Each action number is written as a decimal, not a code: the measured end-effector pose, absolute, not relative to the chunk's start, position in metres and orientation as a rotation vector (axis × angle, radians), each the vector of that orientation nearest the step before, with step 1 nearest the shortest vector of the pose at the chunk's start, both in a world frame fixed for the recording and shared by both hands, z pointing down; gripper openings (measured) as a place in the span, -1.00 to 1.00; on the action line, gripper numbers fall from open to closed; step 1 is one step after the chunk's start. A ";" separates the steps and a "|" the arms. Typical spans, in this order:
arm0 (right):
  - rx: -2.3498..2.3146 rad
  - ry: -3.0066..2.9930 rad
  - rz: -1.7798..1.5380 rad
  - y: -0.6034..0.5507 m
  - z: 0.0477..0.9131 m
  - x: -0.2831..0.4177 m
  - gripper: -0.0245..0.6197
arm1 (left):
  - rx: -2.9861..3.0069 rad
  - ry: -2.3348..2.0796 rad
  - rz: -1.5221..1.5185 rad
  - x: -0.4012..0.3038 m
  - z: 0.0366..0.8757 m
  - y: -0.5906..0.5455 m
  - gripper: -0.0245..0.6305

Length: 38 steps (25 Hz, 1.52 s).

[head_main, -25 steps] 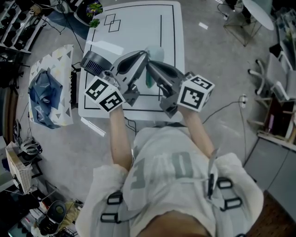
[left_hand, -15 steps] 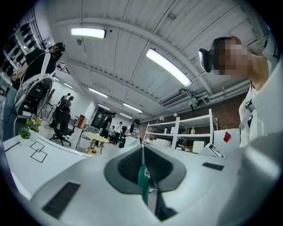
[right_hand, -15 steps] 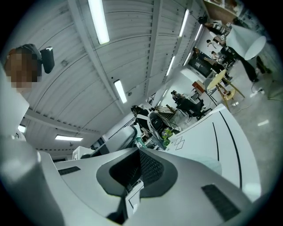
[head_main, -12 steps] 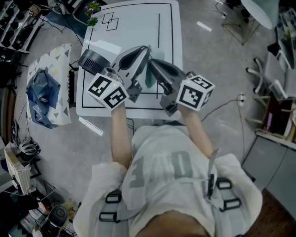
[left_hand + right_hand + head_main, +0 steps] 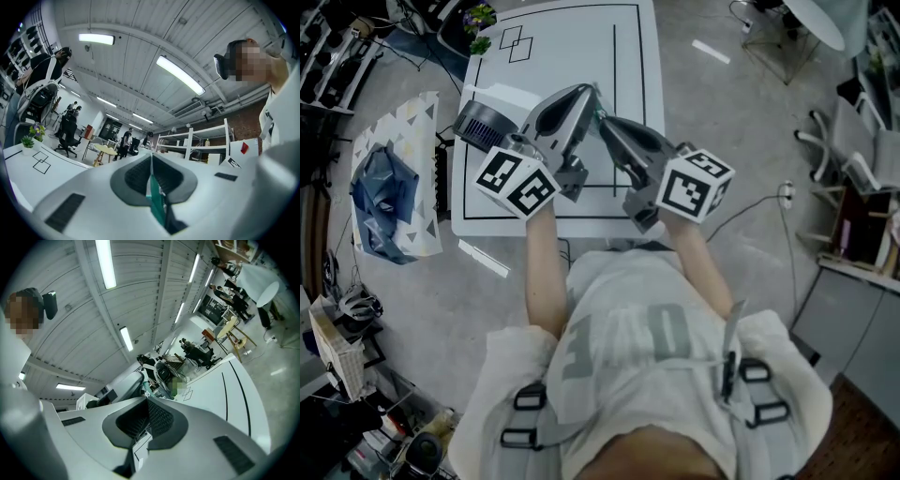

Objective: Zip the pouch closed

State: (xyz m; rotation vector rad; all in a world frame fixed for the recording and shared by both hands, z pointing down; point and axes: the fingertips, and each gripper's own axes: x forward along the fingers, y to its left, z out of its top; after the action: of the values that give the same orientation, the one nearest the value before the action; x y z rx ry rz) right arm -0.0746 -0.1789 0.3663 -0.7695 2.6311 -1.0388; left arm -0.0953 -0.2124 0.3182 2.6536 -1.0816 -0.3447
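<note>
Both grippers are held up over the white table [image 5: 619,56], their tips close together. The left gripper [image 5: 591,93] [image 5: 151,159] is shut on the teal pouch [image 5: 157,206], whose thin fabric edge is pinched between the pads. The right gripper [image 5: 605,123] [image 5: 146,399] is shut on a small white tab [image 5: 140,449] at the pouch's edge. From the head view only a sliver of the pouch [image 5: 599,112] shows between the tips; the rest is hidden behind the grippers. In the right gripper view the left gripper [image 5: 140,380] shows just ahead with teal at its tip.
A grey round device [image 5: 478,123] sits at the table's left edge and a small plant [image 5: 478,17] at its far corner. A patterned bag [image 5: 389,178] lies on the floor to the left. A cable [image 5: 750,217] and chairs [image 5: 853,159] are to the right.
Both grippers have tipped up slightly and stay together. The teal pouch that hung visibly between them is now mostly hidden behind them.
</note>
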 end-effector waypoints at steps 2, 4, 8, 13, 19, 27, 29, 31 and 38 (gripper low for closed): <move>-0.782 2.630 -1.050 -0.179 0.371 -0.072 -0.90 | 2.644 -1.109 -0.377 -0.098 0.314 -0.215 -0.88; -0.786 2.632 -1.055 -0.177 0.377 -0.069 -0.90 | 2.642 -1.125 -0.401 -0.101 0.307 -0.218 -0.88; -0.779 2.643 -1.057 -0.174 0.375 -0.070 -0.90 | 2.658 -1.150 -0.371 -0.106 0.304 -0.222 -0.88; -0.802 2.639 -1.085 -0.176 0.384 -0.071 -0.90 | 2.645 -1.210 -0.369 -0.117 0.304 -0.232 -0.88; -0.843 2.647 -1.112 -0.175 0.397 -0.068 -0.90 | 2.642 -1.291 -0.358 -0.125 0.296 -0.238 -0.88; -0.939 2.673 -1.159 -0.174 0.429 -0.062 -0.90 | 2.584 -1.446 -0.386 -0.154 0.293 -0.242 -0.88; -0.959 2.680 -1.164 -0.174 0.436 -0.058 -0.90 | 2.581 -1.471 -0.382 -0.160 0.289 -0.242 -0.88; -0.976 2.684 -1.149 -0.174 0.438 -0.054 -0.90 | 2.598 -1.489 -0.347 -0.159 0.288 -0.241 -0.88; -1.024 2.668 -1.147 -0.176 0.442 -0.046 -0.90 | 2.584 -1.482 -0.326 -0.153 0.296 -0.242 -0.88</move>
State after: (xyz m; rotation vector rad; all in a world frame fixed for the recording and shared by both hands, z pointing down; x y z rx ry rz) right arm -0.0457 -0.1759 0.4422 -1.0244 2.6682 -1.1467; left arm -0.1531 -0.2417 0.2959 2.5844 -1.4818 -0.3261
